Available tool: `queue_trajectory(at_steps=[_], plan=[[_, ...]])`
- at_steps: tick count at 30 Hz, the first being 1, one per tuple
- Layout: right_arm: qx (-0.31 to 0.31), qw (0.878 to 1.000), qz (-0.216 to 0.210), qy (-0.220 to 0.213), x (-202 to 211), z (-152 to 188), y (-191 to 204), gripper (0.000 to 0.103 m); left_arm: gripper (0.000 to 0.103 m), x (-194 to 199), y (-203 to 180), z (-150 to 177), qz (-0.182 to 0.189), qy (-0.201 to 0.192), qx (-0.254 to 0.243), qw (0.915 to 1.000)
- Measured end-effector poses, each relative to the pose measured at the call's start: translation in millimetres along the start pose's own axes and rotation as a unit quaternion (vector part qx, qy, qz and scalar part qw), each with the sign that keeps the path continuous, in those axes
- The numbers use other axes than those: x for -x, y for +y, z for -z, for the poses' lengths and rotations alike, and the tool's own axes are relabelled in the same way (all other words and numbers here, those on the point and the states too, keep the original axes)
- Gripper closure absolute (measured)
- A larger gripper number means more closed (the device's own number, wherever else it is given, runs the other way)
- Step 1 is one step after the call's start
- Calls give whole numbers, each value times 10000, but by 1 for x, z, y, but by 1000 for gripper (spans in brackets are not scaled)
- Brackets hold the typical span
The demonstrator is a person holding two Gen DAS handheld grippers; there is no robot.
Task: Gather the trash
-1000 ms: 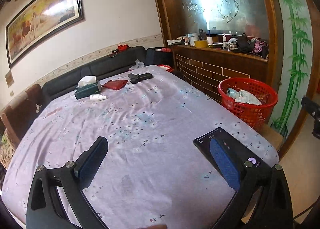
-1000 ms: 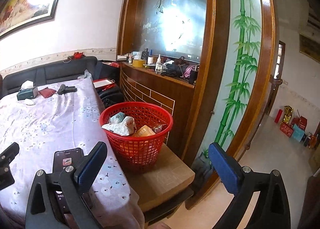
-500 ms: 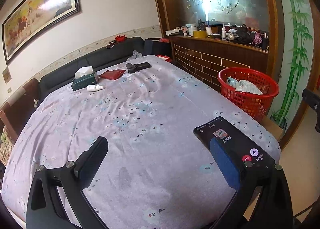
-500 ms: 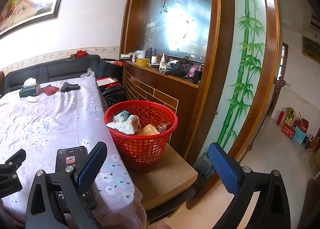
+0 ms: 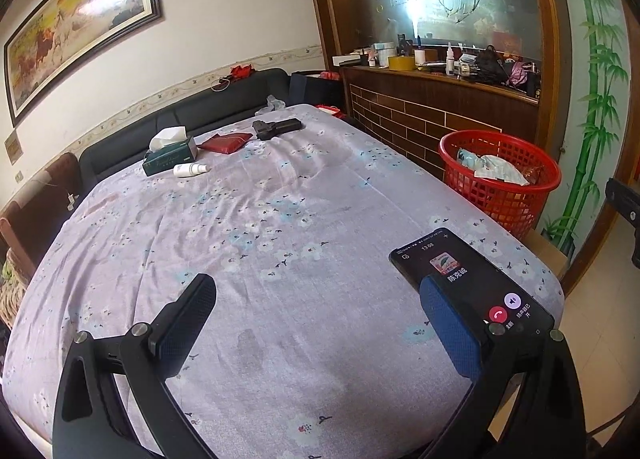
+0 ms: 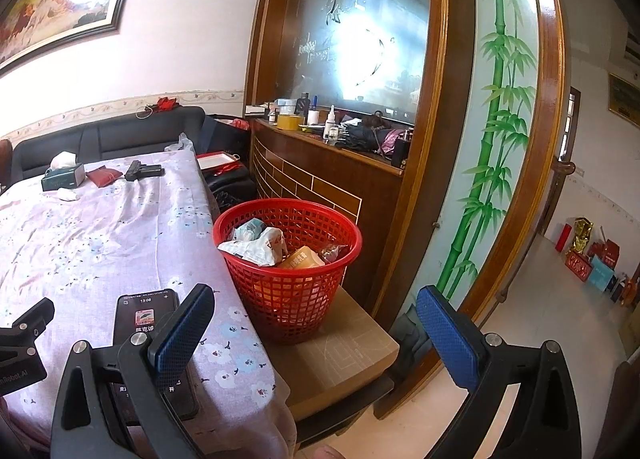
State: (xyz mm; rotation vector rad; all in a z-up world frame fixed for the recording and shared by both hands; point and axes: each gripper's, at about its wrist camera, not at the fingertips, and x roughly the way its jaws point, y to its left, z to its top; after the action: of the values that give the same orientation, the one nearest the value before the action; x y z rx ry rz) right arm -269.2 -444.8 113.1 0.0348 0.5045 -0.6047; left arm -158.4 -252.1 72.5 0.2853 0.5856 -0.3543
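Both hand-held grippers, left (image 5: pixel 316 319) and right (image 6: pixel 314 329), stand released and grasp nothing. Trash (image 6: pixel 256 247) fills the red basket (image 6: pixel 290 299) at frame centre, on a stool (image 6: pixel 340 355) beside the bench (image 5: pixel 260 227). A phone (image 5: pixel 468 279) lies lower right, partly hidden behind one finger. Upper left: tissue box (image 5: pixel 170 157), small bottle (image 5: pixel 191 169), perhaps a wallet (image 5: pixel 226 142).

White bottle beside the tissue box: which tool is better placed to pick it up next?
Left, probably. The left tool is open above the table and points toward the white bottle. The right tool, also open, faces the red basket beyond the table edge, with the bottle far to its left.
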Motion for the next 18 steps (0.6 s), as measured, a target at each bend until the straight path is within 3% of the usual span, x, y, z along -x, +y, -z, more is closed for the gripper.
queue_trajectory(at_steps=[18], plan=[[-24,10000,-7,39,-2,3,-1,1,2,-1,-1,1,15,20,-8,10000]])
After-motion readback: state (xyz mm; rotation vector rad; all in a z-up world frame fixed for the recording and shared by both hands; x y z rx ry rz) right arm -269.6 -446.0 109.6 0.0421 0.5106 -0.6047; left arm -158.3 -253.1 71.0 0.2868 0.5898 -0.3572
